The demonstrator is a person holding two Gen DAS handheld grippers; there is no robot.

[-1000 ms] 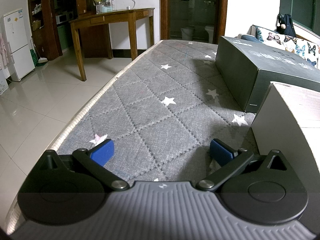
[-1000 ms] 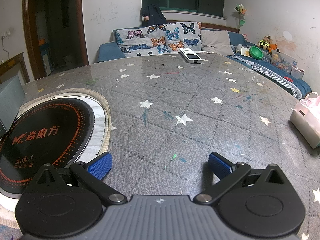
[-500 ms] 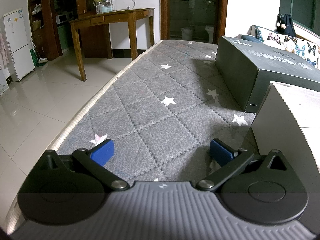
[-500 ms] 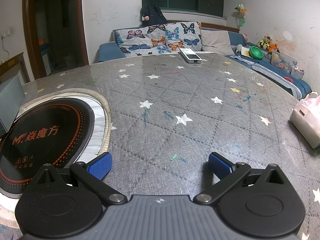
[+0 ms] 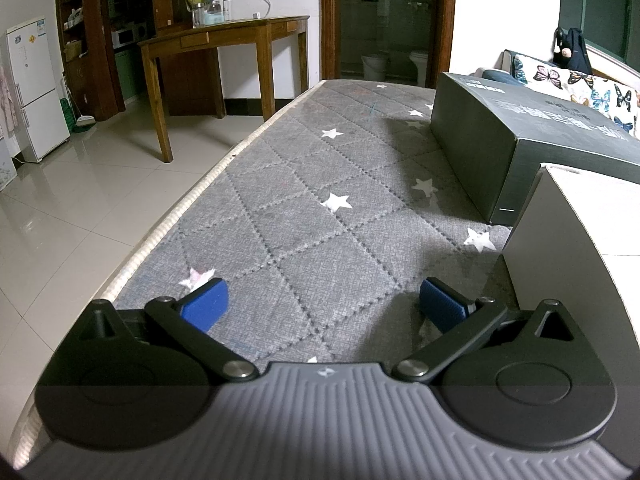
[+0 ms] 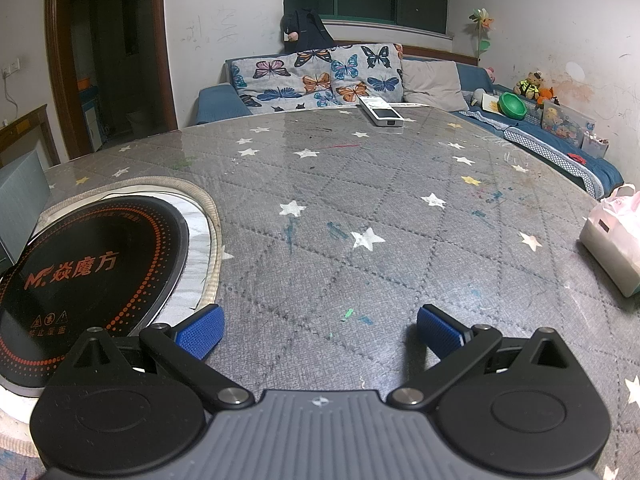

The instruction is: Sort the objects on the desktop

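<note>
Left wrist view. The left gripper hovers low over the grey star-quilted table cover, jaws spread wide with nothing between the blue pads. Nothing has shifted against the frames of a second earlier, so no step of the sorting appears to have begun. A pale box stands just beside the right-hand finger, and a dark green box lies behind it; the two are close together, though contact cannot be told. Both crowd the right of this gripper's path. Beyond the table's edge are tiled floor and a wooden side table.

Right wrist view. The right gripper is likewise released and empty, and equally unmoved. The candidate objects lie well apart: a white remote-like handset at the table's far edge, and a pale pink-topped pack at the right edge. A black round induction plate on its ringed mat occupies the left, touching nothing held. The open cover ahead is unobstructed; the likely next move is a long reach toward either object.
</note>
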